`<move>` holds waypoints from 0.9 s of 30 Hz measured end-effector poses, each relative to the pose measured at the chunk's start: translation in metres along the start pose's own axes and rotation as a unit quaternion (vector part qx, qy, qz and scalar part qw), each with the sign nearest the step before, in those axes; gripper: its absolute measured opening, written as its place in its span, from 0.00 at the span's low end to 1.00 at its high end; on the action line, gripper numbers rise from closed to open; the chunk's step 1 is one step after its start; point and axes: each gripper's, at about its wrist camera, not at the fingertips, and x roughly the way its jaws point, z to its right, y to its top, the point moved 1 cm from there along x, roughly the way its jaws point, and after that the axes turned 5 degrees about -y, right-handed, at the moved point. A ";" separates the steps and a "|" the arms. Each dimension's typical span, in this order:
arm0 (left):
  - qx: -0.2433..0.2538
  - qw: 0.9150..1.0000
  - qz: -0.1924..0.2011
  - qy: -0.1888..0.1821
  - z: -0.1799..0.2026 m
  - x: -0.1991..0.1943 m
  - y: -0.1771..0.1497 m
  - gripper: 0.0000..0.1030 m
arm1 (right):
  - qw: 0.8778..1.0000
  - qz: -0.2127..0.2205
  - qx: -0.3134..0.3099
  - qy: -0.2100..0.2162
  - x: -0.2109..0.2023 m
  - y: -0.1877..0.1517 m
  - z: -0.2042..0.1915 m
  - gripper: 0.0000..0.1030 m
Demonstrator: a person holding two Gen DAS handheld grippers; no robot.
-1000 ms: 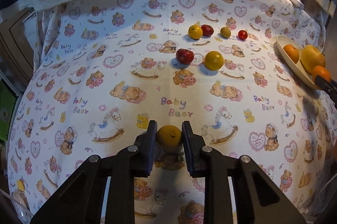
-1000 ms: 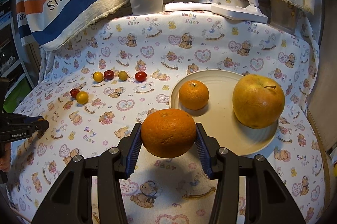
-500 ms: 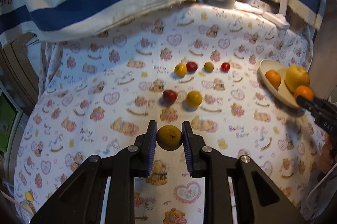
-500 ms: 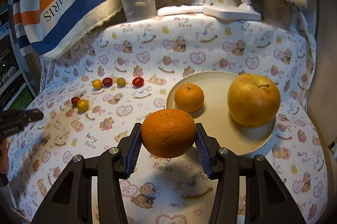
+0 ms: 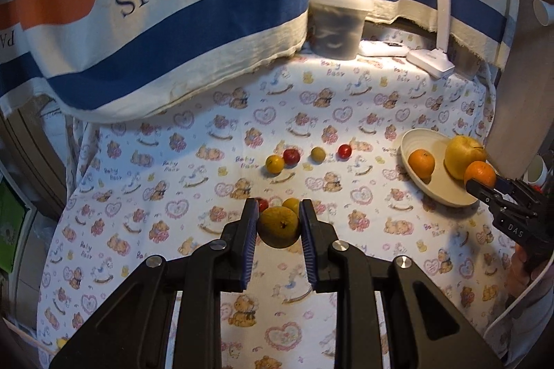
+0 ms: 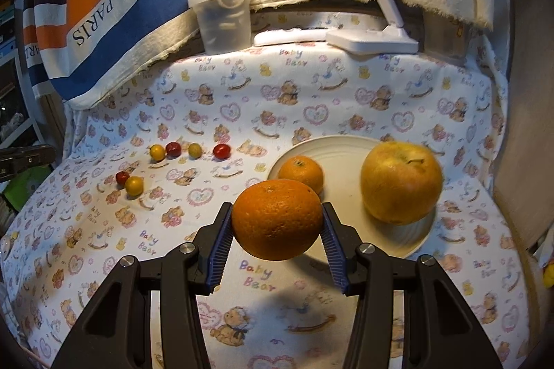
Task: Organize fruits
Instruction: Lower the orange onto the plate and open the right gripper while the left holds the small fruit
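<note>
A table covered in a teddy-bear cloth (image 6: 207,195) is seen from 2 handheld grippers. The left gripper (image 5: 278,227) is clamped on a small yellow fruit (image 5: 279,226), which is held clear above the cloth. The right gripper (image 6: 277,223) is closed partway on an orange (image 6: 277,218), which fills the gap between its pads and is held in the air just in front of a plate (image 6: 332,147).

A slip is the main risk. Both fruits are round and smooth and are gripped only at their sides, so a jolt or a slackened squeeze could let either one drop and roll across the cloth, perhaps off the edge. The plate is shallow, so an orange released too high or too near the rim could roll out, or knock the fruit already there. The 2 grippers could also collide if both are carried towards the plate together.

On the plate, 2 fruits are seen: a smaller orange (image 6: 300,173) at the left and a large apple (image 6: 401,187) at the right, apart from each other. At the back a lidded plastic tub (image 6: 223,19) stands; its contents cannot be made out. On the cloth, 6 small red and yellow fruits lie loose, 4 in a row (image 6: 190,150) and 2 nearer (image 6: 130,182).
</note>
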 end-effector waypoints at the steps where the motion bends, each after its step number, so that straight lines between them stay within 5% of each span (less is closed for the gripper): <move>1: 0.003 1.000 0.005 -0.004 0.005 0.000 0.004 0.22 | 1.000 0.003 0.000 0.005 -0.004 0.006 0.002 0.49; 6: -0.024 0.998 0.048 -0.042 0.032 0.008 0.024 0.22 | 0.998 0.061 0.007 -0.015 -0.031 0.042 0.021 0.49; 10: -0.008 0.995 0.058 -0.087 0.062 0.005 0.034 0.22 | 0.995 0.087 0.041 -0.016 -0.038 0.054 0.044 0.49; 13: 0.021 0.995 0.056 -0.084 0.090 0.013 0.046 0.22 | 0.995 0.081 0.056 -0.021 -0.029 0.050 0.061 0.49; 17: 0.076 0.993 -0.019 -0.089 0.132 0.056 0.055 0.22 | 0.995 0.048 0.085 -0.014 -0.007 0.035 0.080 0.49; 22: 0.092 0.975 -0.118 -0.166 0.174 0.117 0.044 0.22 | 0.998 -0.036 0.054 0.013 0.021 0.023 0.081 0.49; 27: 0.077 0.969 -0.153 -0.178 0.189 0.156 0.029 0.22 | 0.992 -0.094 0.067 0.055 0.039 0.011 0.090 0.49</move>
